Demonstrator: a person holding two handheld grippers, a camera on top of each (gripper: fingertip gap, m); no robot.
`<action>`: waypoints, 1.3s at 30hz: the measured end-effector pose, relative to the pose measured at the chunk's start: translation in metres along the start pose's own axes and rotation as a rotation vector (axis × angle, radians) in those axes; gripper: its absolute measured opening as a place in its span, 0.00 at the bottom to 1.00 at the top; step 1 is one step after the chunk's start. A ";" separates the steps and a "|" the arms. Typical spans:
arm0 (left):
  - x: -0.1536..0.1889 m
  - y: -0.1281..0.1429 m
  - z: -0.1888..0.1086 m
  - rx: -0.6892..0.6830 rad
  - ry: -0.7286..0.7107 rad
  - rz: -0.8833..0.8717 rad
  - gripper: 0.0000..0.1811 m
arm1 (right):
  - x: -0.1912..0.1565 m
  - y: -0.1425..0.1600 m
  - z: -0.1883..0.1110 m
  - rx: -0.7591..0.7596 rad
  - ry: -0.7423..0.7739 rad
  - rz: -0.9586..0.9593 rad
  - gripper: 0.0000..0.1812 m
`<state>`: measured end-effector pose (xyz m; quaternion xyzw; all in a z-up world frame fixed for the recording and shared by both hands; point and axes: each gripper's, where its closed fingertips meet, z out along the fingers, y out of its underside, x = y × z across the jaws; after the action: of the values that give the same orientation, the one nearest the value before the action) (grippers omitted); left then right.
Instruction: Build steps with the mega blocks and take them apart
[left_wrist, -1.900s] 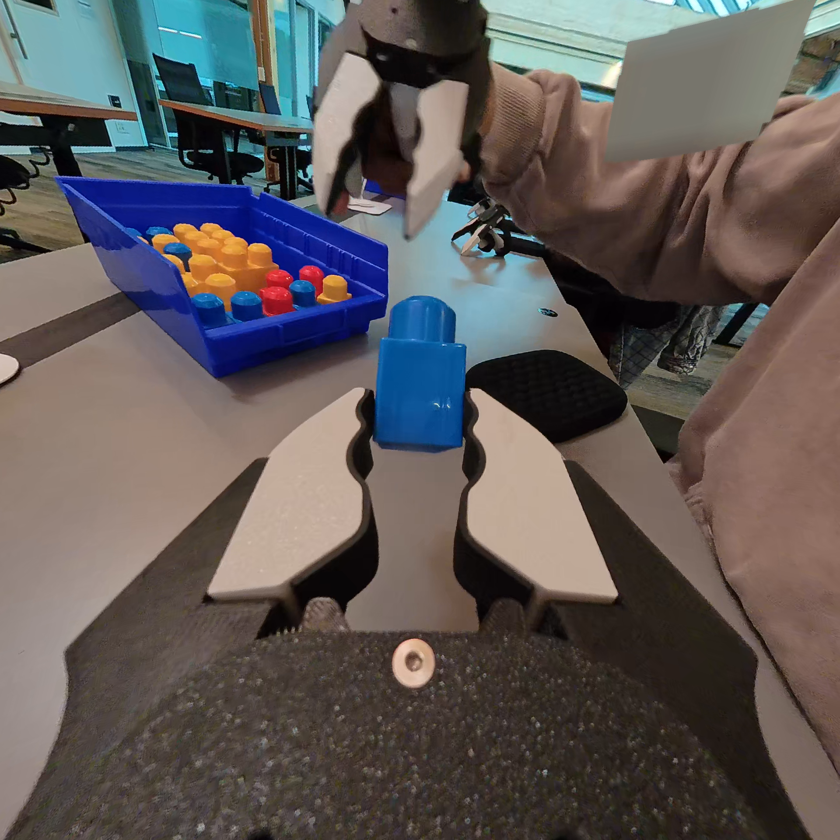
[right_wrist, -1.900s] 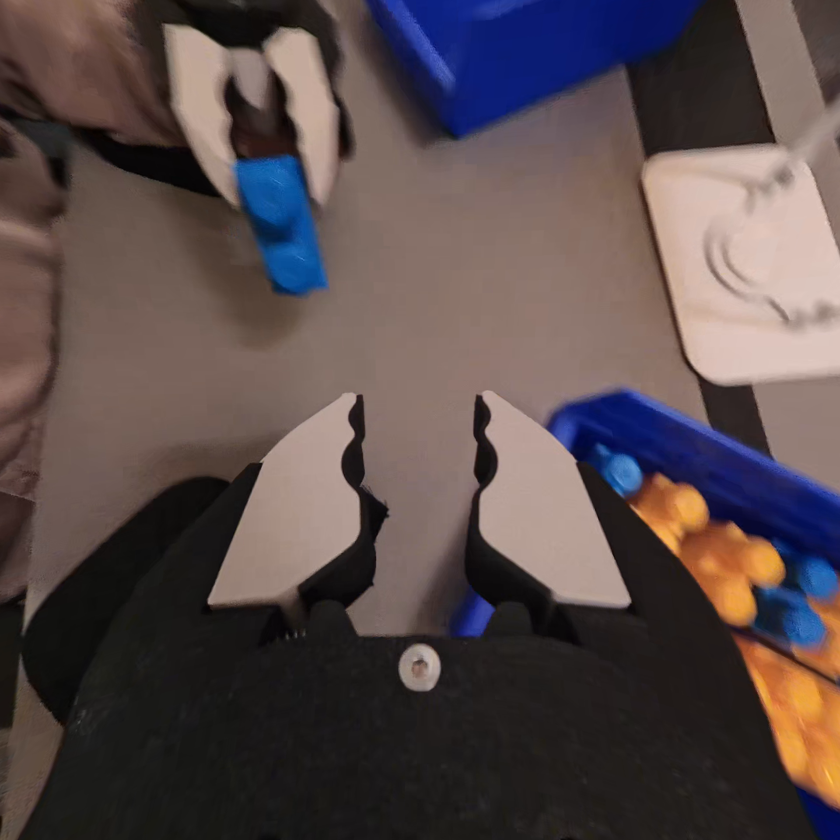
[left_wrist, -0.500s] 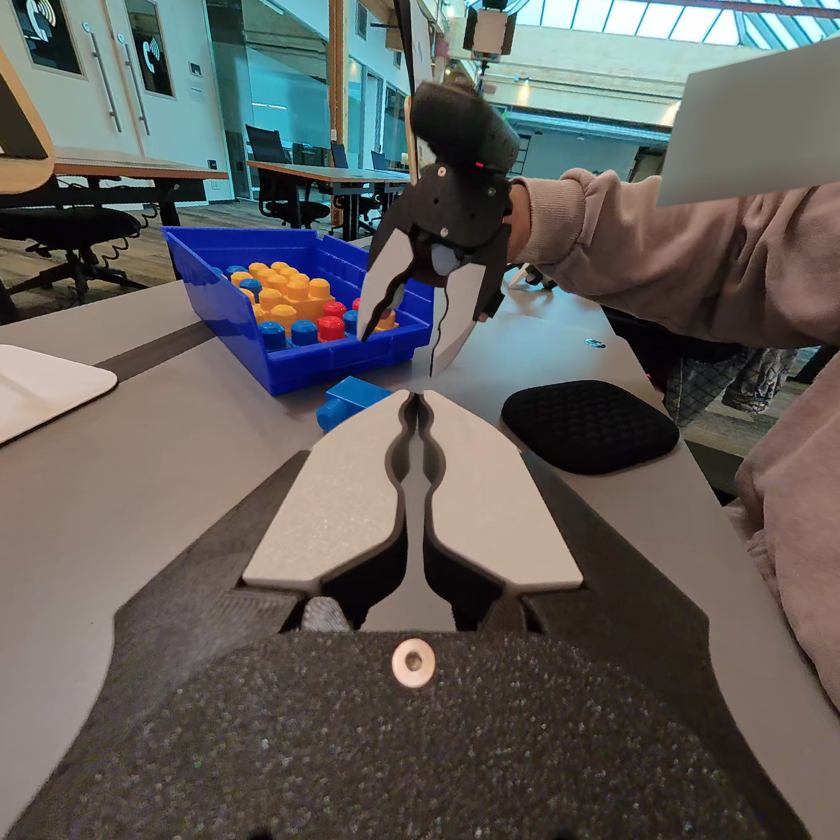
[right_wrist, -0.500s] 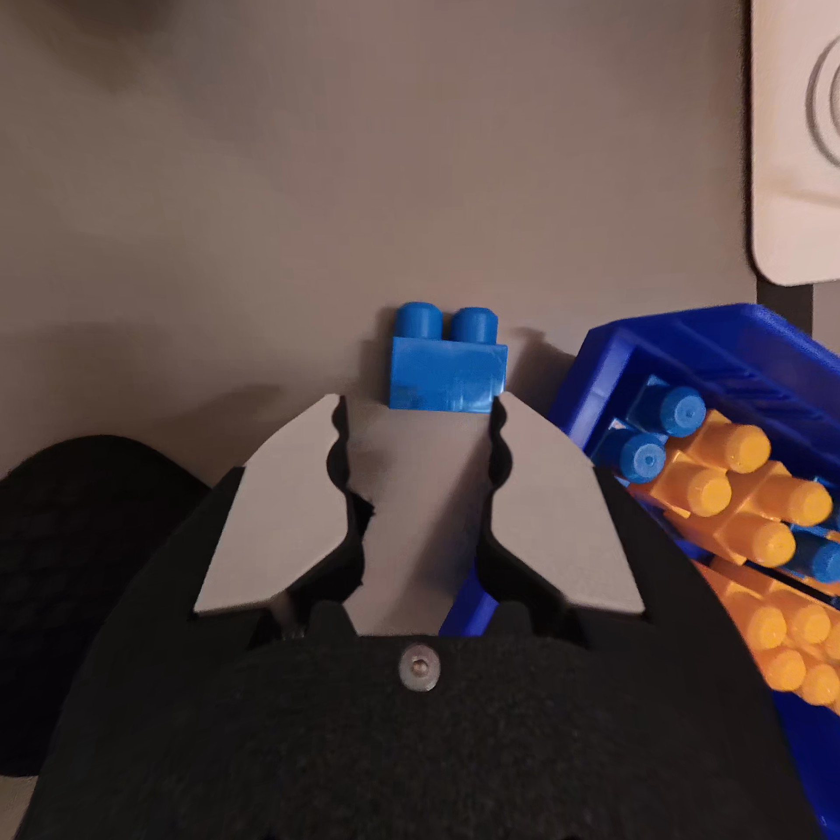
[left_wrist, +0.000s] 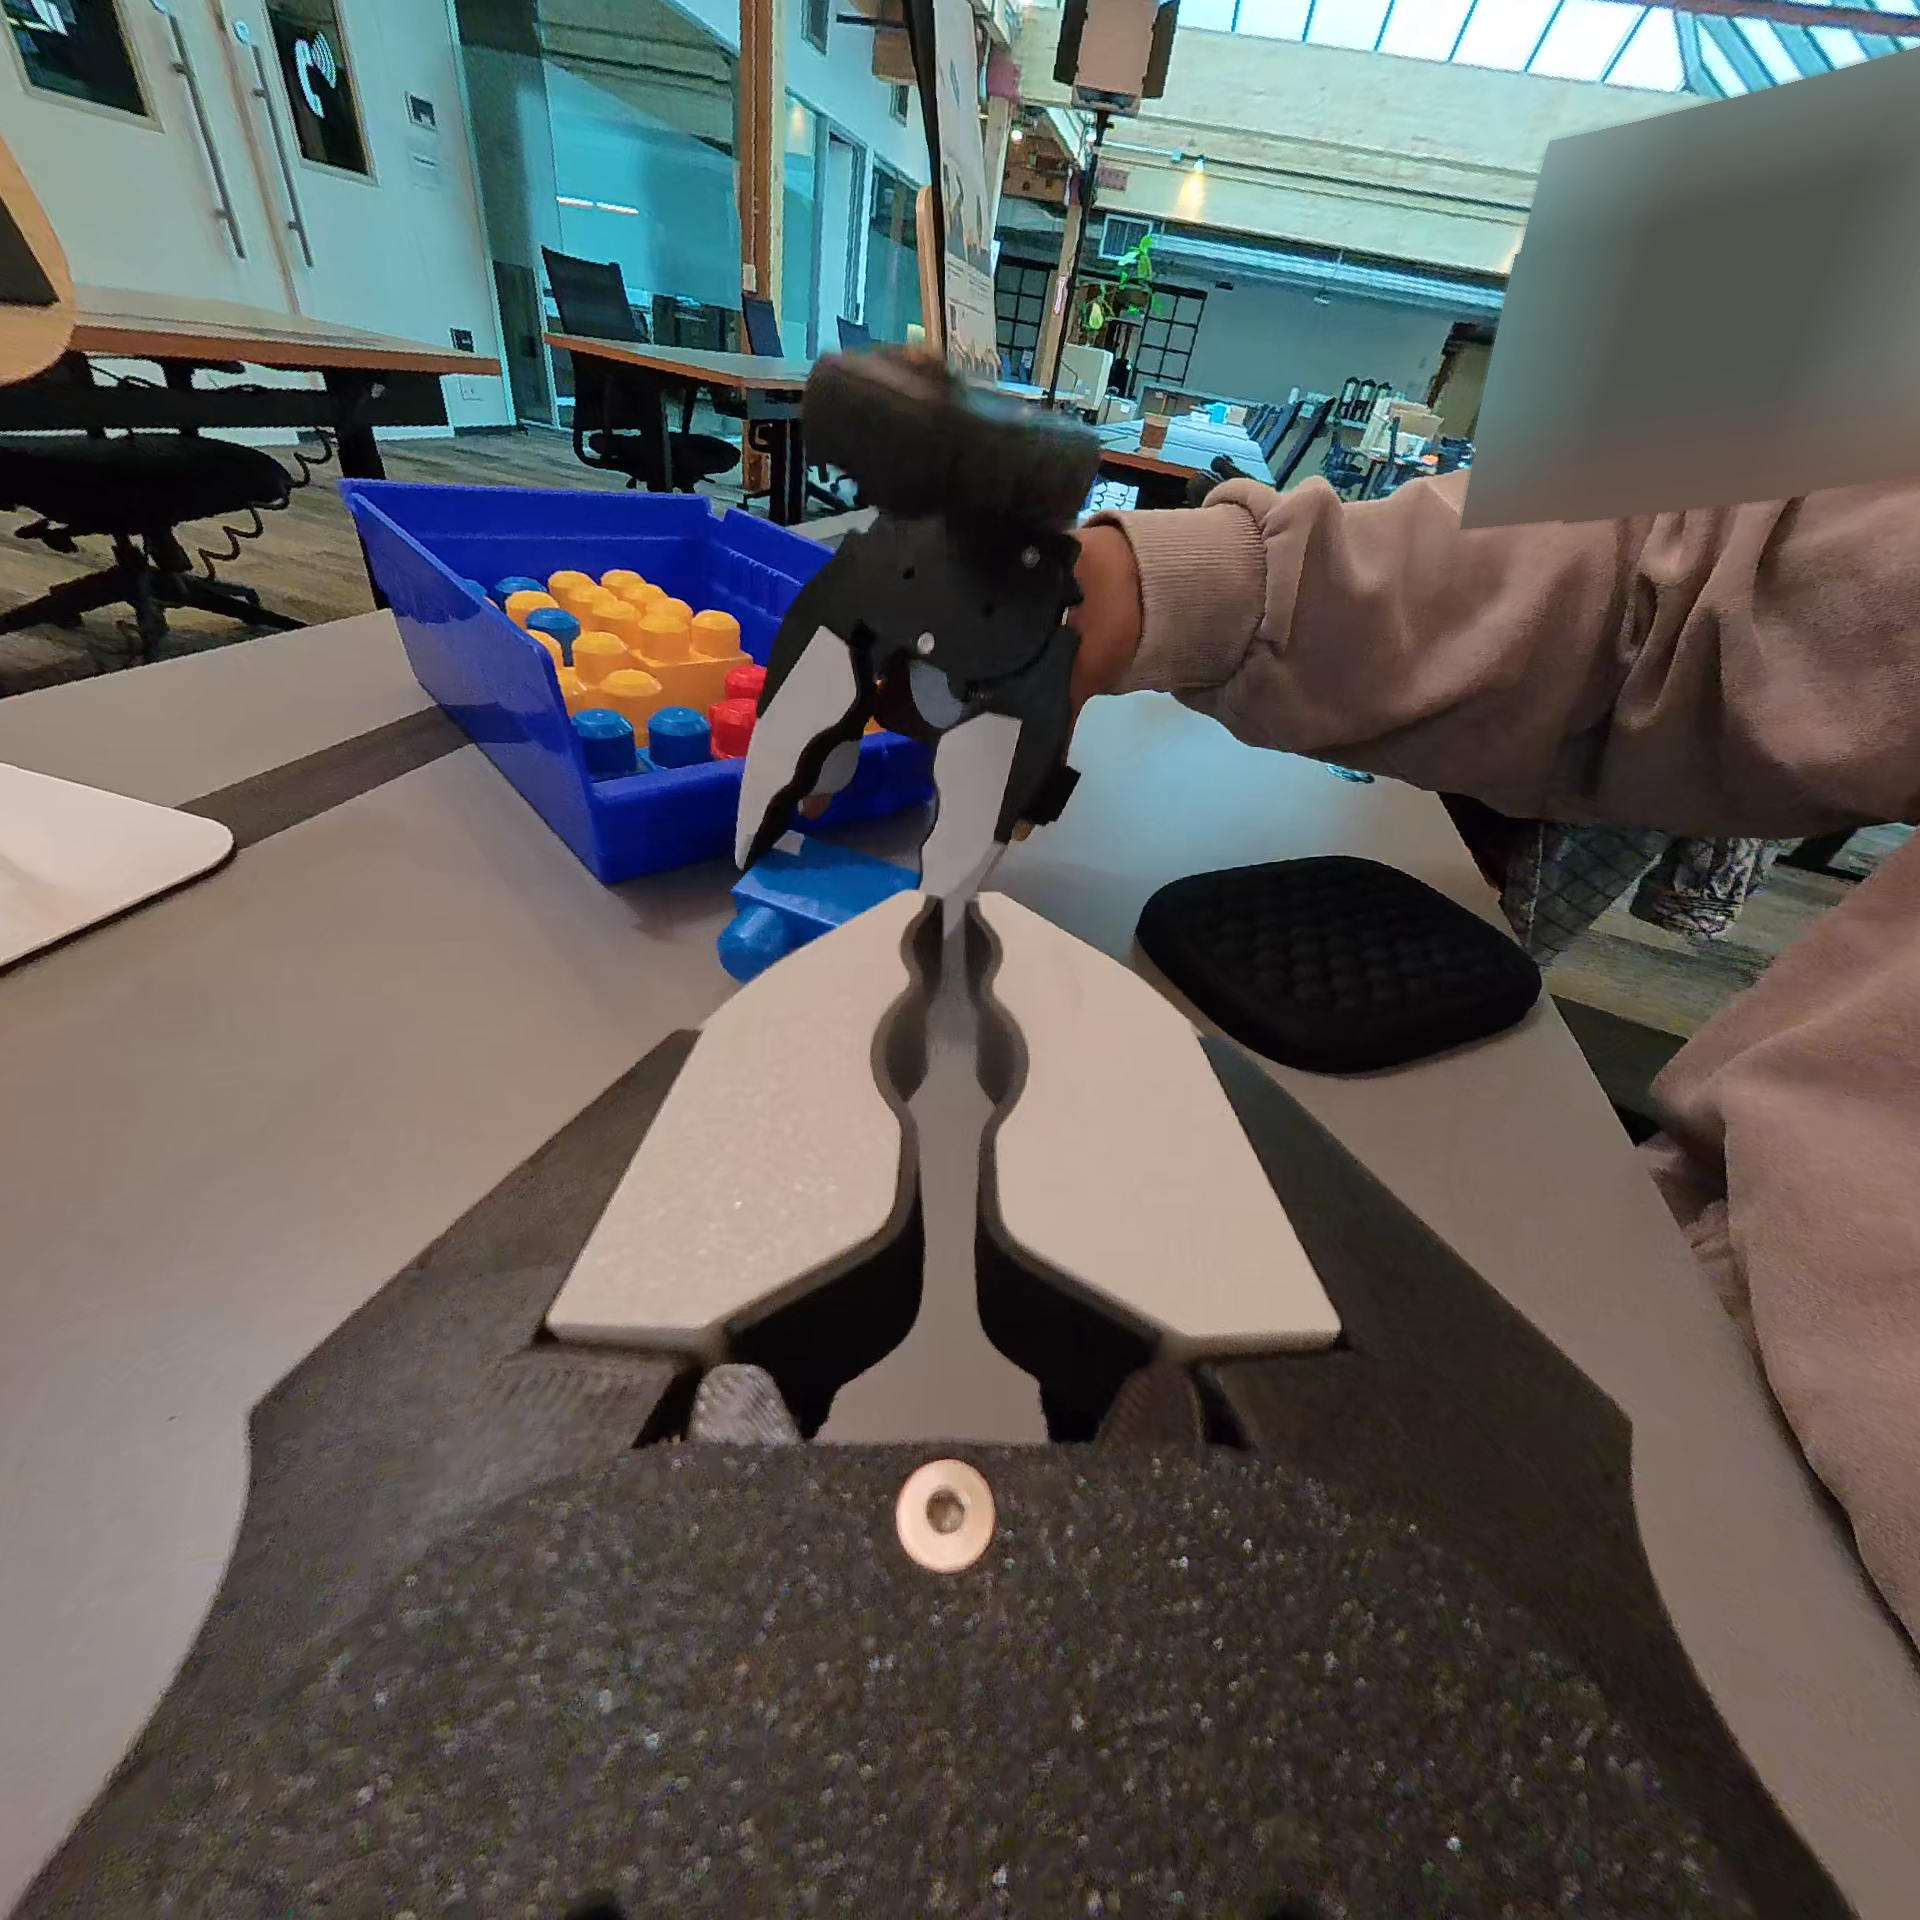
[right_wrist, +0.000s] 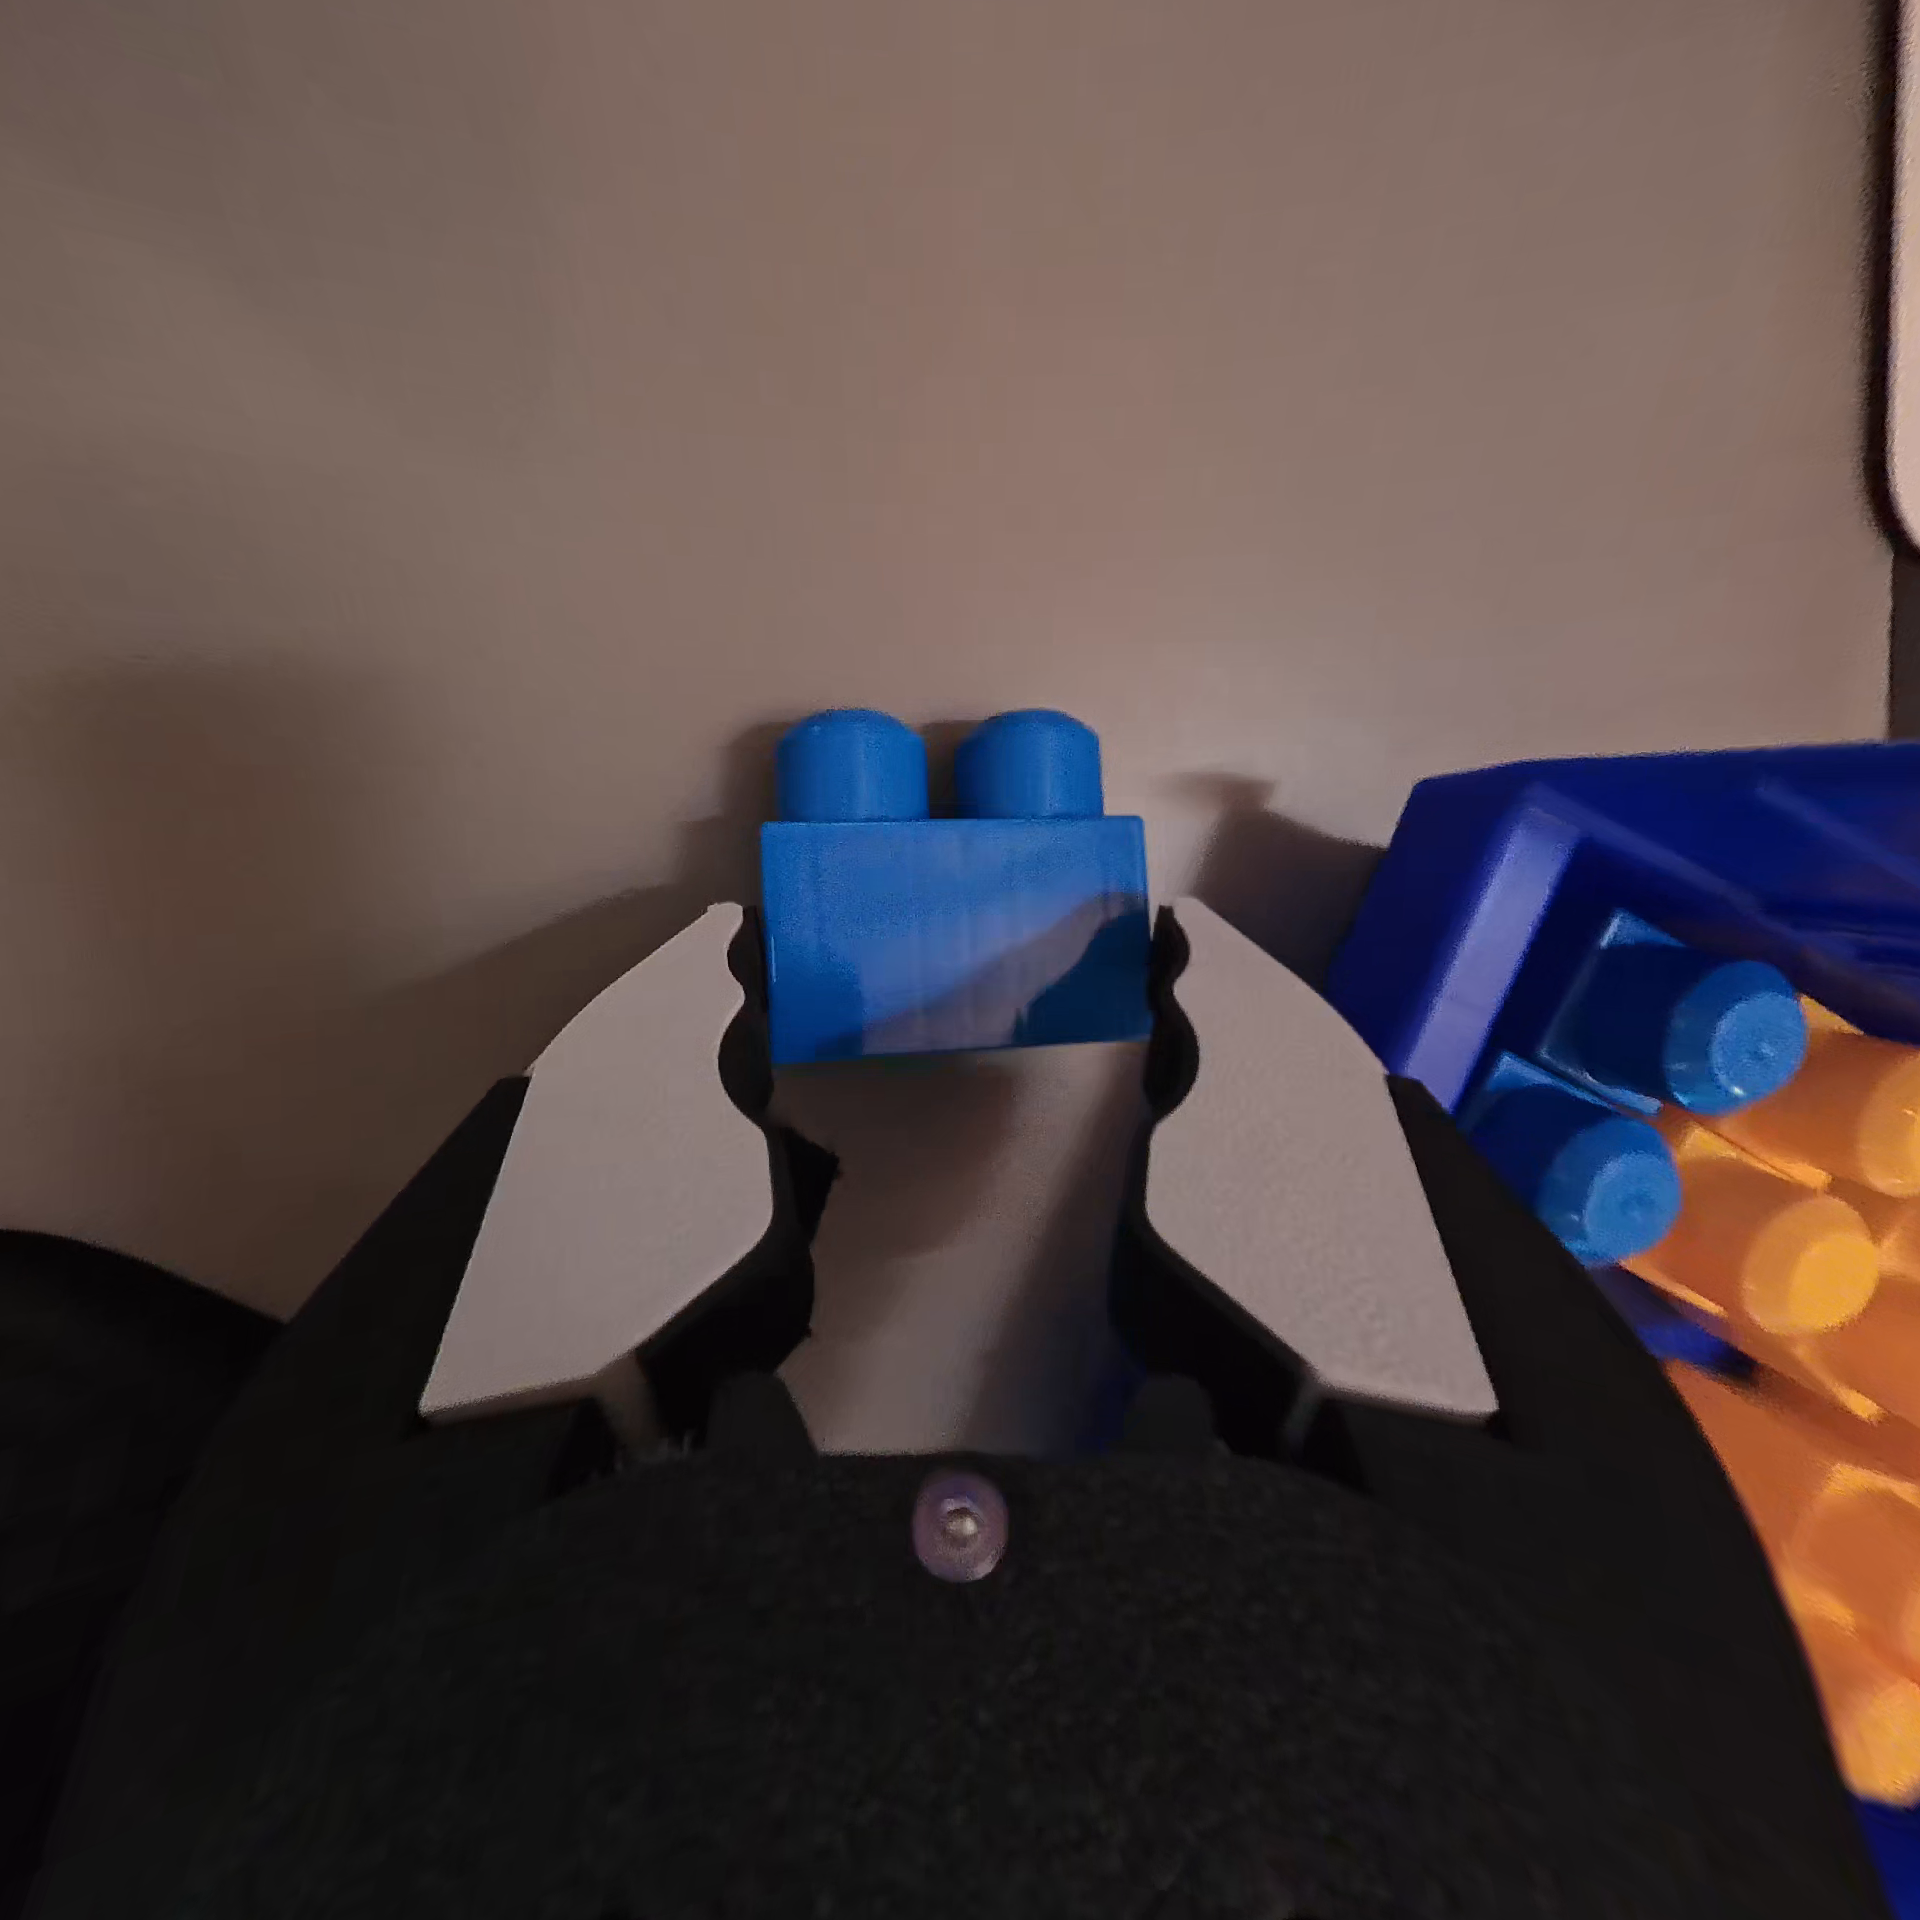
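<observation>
Task early: no steps built; most blocks are still sitting in the blue bin (left_wrist: 665, 821). One blue block (right_wrist: 956, 935) is lying on its side on the table (left_wrist: 312, 1039) beside the bin. Right claw (right_wrist: 956, 930) is straddling it, jaws wide, touching its ends, grip unconfirmed. Left claw (left_wrist: 954, 914) is nearly closed, empty. Versus 1.9 s ago: left claw has released the block; right claw has descended onto it.

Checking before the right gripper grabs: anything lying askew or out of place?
Yes: the blue two-stud block lies tipped on its side on the table, studs pointing sideways, outside the blue bin. The right gripper straddles it.
</observation>
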<state>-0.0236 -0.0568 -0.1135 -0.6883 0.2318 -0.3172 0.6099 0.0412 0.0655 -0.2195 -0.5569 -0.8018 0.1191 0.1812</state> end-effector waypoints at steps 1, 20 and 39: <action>0.001 0.001 0.001 -0.003 0.006 -0.004 0.04 | -0.006 -0.009 -0.005 0.070 -0.034 0.019 0.39; 0.069 -0.019 0.004 0.159 0.245 0.206 0.27 | -0.139 -0.130 -0.138 1.203 -1.047 0.306 0.39; 0.043 0.008 0.011 -0.083 0.071 0.353 0.21 | -0.102 -0.102 -0.121 0.780 -0.402 0.115 0.42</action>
<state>0.0149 -0.0806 -0.1156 -0.6498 0.3834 -0.2194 0.6186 0.0379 -0.0671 -0.0863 -0.4562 -0.6838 0.5288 0.2113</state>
